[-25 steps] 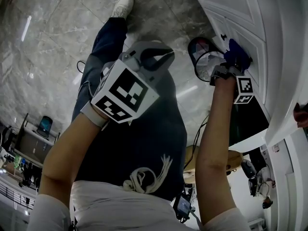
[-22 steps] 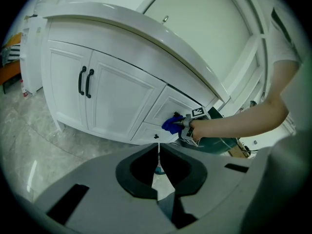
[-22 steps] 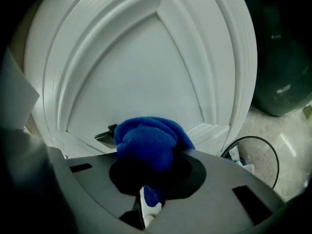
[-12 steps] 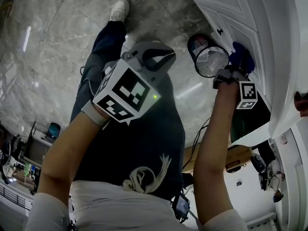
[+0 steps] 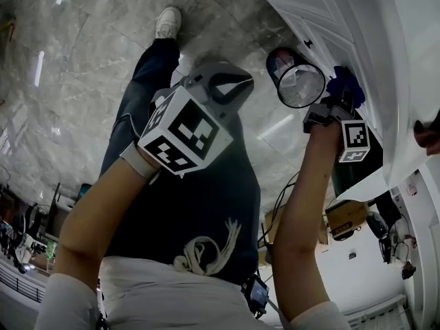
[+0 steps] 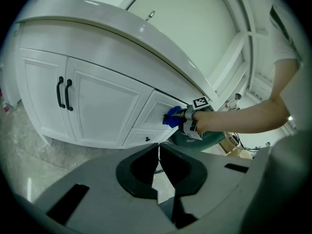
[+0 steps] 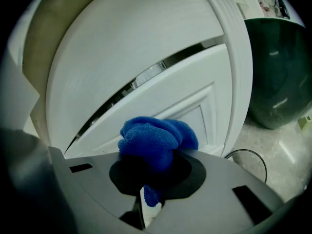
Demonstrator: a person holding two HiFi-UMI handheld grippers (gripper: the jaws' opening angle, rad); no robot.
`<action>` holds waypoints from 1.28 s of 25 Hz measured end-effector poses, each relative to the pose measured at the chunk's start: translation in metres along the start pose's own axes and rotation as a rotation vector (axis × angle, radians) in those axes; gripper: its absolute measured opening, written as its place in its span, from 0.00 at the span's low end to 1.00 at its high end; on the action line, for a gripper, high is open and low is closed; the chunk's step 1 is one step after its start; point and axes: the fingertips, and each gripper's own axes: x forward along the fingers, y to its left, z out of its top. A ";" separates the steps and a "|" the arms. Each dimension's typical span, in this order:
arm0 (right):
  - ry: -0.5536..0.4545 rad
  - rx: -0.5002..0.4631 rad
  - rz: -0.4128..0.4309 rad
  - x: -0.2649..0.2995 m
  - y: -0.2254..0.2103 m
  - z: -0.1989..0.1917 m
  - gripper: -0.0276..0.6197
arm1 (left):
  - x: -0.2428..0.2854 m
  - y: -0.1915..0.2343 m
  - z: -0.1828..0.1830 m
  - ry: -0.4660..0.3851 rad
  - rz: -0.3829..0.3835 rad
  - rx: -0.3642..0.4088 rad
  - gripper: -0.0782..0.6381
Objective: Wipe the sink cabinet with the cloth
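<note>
A bunched blue cloth (image 7: pixel 155 139) is pressed against a white drawer front (image 7: pixel 171 106) of the sink cabinet (image 5: pixel 357 26). My right gripper (image 7: pixel 146 184) is shut on it. In the head view the cloth (image 5: pixel 344 85) sits just beyond the right gripper (image 5: pixel 335 106), up against the cabinet face. The left gripper view shows the cloth (image 6: pixel 171 117) and the right gripper (image 6: pixel 187 121) from the side, on the drawer right of the double doors (image 6: pixel 92 106). My left gripper (image 5: pixel 229 88) hangs in front of the person's leg, away from the cabinet. It (image 6: pixel 158 165) is shut and holds nothing.
A round bin with a clear liner (image 5: pixel 298 81) stands on the marble floor (image 5: pixel 89 53) below the cloth. A dark green bin (image 7: pixel 280 72) stands beside the cabinet, with a black cable (image 7: pixel 249 156) on the floor. Black handles (image 6: pixel 64 93) stick out from the doors.
My right gripper has slid the cloth a little along the drawer front, away from the small knob. The left gripper has barely moved.
</note>
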 end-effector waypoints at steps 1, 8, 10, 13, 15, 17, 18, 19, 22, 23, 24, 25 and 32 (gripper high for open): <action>-0.002 0.005 -0.001 -0.001 0.003 -0.001 0.13 | -0.001 0.000 0.002 -0.001 -0.003 0.000 0.13; -0.002 -0.024 0.020 -0.008 0.033 -0.007 0.14 | -0.011 0.010 0.011 -0.005 -0.020 0.000 0.13; 0.001 -0.037 0.034 -0.007 0.046 -0.010 0.13 | -0.014 0.016 0.013 -0.007 -0.019 -0.002 0.13; 0.002 -0.044 0.036 -0.005 0.060 -0.016 0.13 | -0.019 0.025 0.014 -0.010 -0.019 -0.007 0.13; -0.003 -0.036 0.036 -0.005 0.067 -0.018 0.13 | -0.023 0.030 0.015 -0.012 -0.020 -0.010 0.13; -0.006 -0.038 0.039 -0.006 0.076 -0.018 0.13 | -0.026 0.035 0.014 -0.010 -0.022 -0.010 0.13; -0.007 -0.042 0.039 -0.007 0.078 -0.017 0.14 | -0.028 0.038 0.014 -0.009 -0.022 -0.009 0.13; -0.008 -0.050 0.036 -0.008 0.080 -0.016 0.14 | -0.030 0.040 0.013 -0.007 -0.022 -0.008 0.13; -0.007 -0.075 0.023 -0.012 0.075 -0.012 0.14 | -0.033 0.045 0.012 0.001 -0.023 -0.003 0.13; -0.007 -0.079 0.018 -0.014 0.072 -0.009 0.14 | -0.033 0.046 0.012 0.002 -0.024 -0.001 0.13; -0.009 -0.081 0.013 -0.015 0.068 -0.007 0.14 | -0.033 0.046 0.012 0.003 -0.025 0.001 0.13; -0.013 -0.082 0.007 -0.017 0.064 -0.004 0.14 | -0.032 0.045 0.012 0.002 -0.026 0.003 0.13; -0.042 -0.073 -0.026 -0.028 0.025 0.019 0.14 | -0.021 0.032 0.013 0.000 -0.026 0.011 0.13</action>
